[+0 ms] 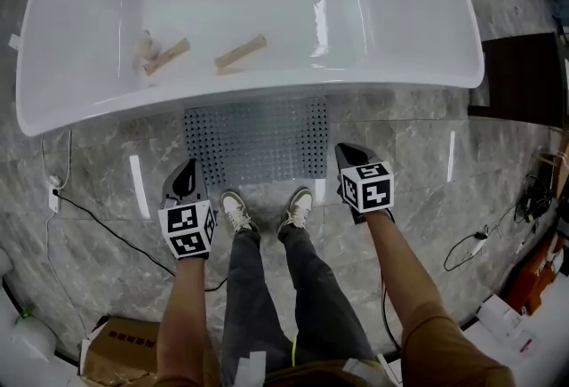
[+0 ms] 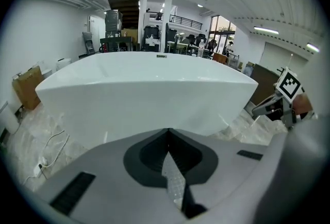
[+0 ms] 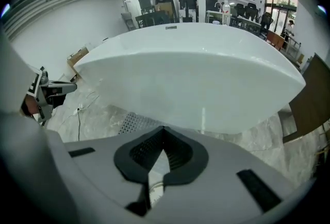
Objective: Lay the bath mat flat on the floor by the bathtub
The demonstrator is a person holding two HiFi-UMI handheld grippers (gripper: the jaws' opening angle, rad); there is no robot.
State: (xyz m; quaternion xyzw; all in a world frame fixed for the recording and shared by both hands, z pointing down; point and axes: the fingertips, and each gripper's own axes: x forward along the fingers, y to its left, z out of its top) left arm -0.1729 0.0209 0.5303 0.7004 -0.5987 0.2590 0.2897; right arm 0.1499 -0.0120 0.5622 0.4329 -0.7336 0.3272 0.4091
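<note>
The grey perforated bath mat (image 1: 256,141) lies flat on the marble floor against the front of the white bathtub (image 1: 89,109). My left gripper (image 1: 187,170) hovers off the mat's near left corner, its jaws shut with nothing in them. My right gripper (image 1: 345,149) hangs by the mat's near right corner, also shut and holding nothing. In the left gripper view the left gripper (image 2: 168,133) points at the bathtub (image 2: 144,89). In the right gripper view a corner of the bath mat (image 3: 135,122) shows beyond the right gripper (image 3: 163,133), under the bathtub (image 3: 196,79).
The person's shoes (image 1: 236,209) stand at the mat's near edge. Two wooden pieces (image 1: 240,51) lie in the tub. A black cable (image 1: 98,221) runs over the floor at left, a cardboard box (image 1: 124,345) sits lower left, and a dark panel (image 1: 524,78) stands at right.
</note>
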